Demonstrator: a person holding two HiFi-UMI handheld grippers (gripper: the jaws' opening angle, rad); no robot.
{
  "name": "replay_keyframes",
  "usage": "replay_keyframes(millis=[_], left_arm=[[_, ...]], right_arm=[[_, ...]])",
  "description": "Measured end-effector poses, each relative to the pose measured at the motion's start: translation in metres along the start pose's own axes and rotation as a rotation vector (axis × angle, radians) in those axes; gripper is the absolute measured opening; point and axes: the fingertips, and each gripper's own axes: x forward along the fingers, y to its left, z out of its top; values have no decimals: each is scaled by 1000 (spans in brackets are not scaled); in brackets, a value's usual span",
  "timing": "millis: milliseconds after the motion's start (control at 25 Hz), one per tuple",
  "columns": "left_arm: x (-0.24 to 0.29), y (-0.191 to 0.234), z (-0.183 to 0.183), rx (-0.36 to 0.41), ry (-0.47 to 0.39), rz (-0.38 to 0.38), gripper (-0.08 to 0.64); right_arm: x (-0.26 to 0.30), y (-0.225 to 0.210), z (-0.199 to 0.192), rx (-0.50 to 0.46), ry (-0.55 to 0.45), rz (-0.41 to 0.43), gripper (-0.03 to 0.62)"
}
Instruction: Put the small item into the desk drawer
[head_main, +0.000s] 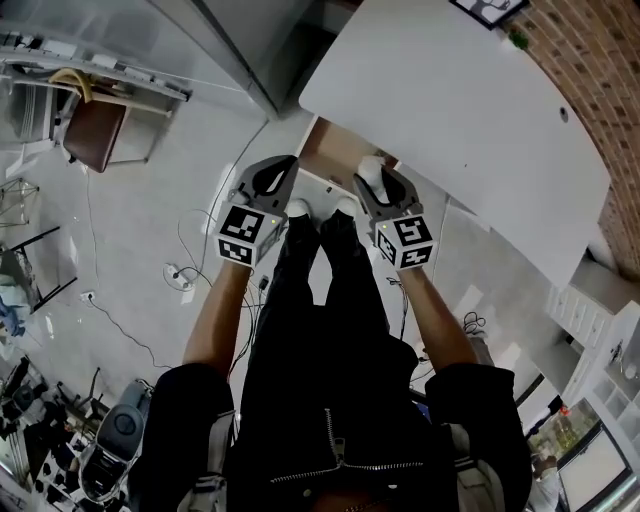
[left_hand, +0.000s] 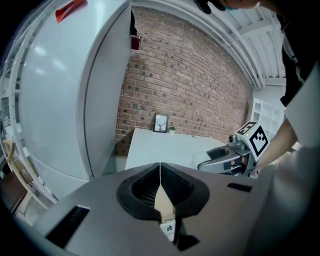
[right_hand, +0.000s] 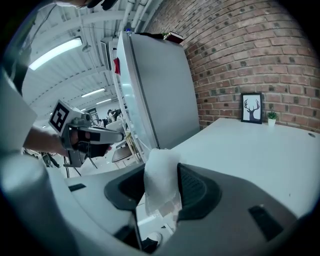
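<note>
The right tongs (right_hand: 162, 192) pinch the small item (right_hand: 160, 167), a crumpled white translucent piece, just by the open drawer (head_main: 335, 152) under the white tabletop (head_main: 450, 110). The left tongs (left_hand: 160, 172) are pressed together, holding nothing.

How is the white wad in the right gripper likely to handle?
Probably soft and floppy: the white wad looks crumpled and translucent, bulging above the jaws of the right gripper. Likely light, so it may cling on release.
</note>
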Motion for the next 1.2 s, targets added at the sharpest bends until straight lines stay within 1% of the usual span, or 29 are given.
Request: replay_keyframes(millis=[160,320,560,760,1080,1200], left_arm=[[-1,4,-16,-20,17,18,21],[-2,9,-36,-56,31,41,21],[-8,14,-66,-98,64,68,21],[-9,33,-73,-107,73,91,21],[1,34,-98,-134,102,84,21],[7,34,-107,-133,116,76,21]], right_arm=[[16,7,-23,-30,59,41,173],[36,11,-44,-41,109,74,173],[60,11,-81,-59,211,90,175],[92,4,-110,-82,281,102,175],[132,-6,-156,-92,389,125,175],[146,-11,-176,-75,430,132,175]])
